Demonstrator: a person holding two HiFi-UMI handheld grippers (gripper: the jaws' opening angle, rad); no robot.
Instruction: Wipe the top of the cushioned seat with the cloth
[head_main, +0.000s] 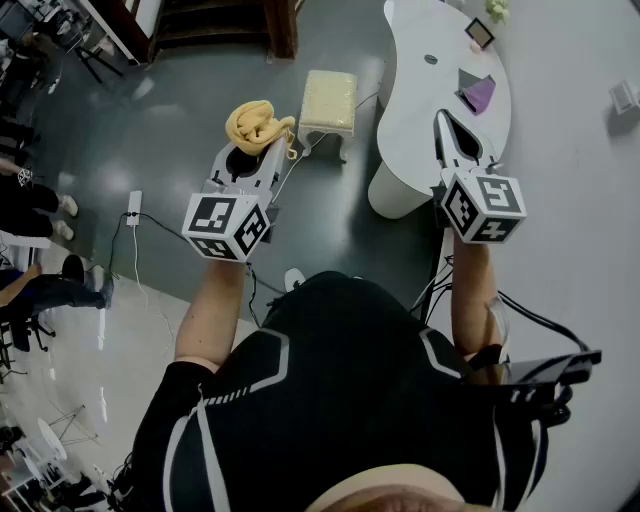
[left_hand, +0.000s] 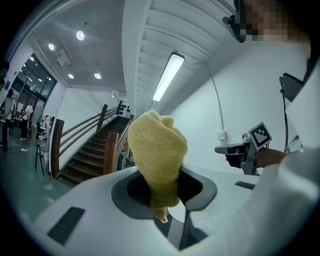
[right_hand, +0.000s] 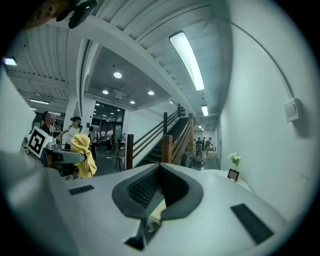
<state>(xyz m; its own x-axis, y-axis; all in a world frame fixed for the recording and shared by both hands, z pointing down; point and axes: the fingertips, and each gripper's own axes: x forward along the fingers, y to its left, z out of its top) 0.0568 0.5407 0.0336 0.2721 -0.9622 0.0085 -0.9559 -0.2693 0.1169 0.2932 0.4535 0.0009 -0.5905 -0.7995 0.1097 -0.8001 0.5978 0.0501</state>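
Note:
The yellow cloth (head_main: 258, 124) is bunched up and held in the air by my left gripper (head_main: 256, 150), which is shut on it. In the left gripper view the cloth (left_hand: 157, 150) stands up out of the jaws and hides the fingertips of the left gripper (left_hand: 161, 192). The cushioned seat (head_main: 328, 100), a small cream stool with white legs, stands on the grey floor just right of and beyond the cloth. My right gripper (head_main: 446, 128) hangs over the white table's edge, shut and empty; its pads meet in the right gripper view (right_hand: 160, 167). That view also shows the cloth (right_hand: 84, 154) off to the left.
A curved white table (head_main: 425, 95) stands right of the seat, with a purple item (head_main: 480, 93) and a small frame (head_main: 479, 33) on it. A cable and power strip (head_main: 134, 207) lie on the floor at left. A staircase (left_hand: 90, 150) rises beyond. People stand at far left.

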